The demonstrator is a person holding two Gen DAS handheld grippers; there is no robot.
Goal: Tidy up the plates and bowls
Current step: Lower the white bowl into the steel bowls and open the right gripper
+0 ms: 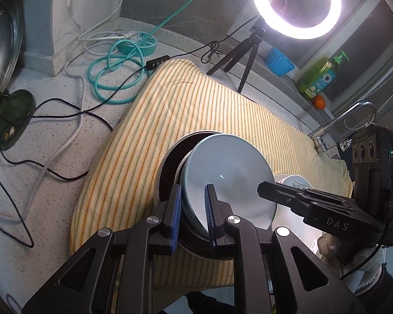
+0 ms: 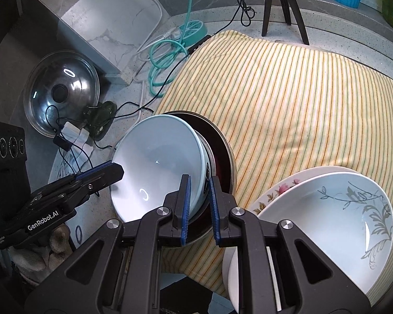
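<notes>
Both left gripper [image 1: 194,210] and right gripper [image 2: 199,204] clamped on blue bowl [image 2: 157,164] rim, dark pan [image 2: 220,146] at 3 o'clock.

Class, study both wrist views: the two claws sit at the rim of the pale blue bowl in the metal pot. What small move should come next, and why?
Probably a level joint lift. The left claw and right claw each straddle opposite rims of the pale blue ceramic bowl, which leans tilted inside the dark-lined round metal pot on the yellow striped cloth. Lifting evenly should clear the pot's rim.
</notes>
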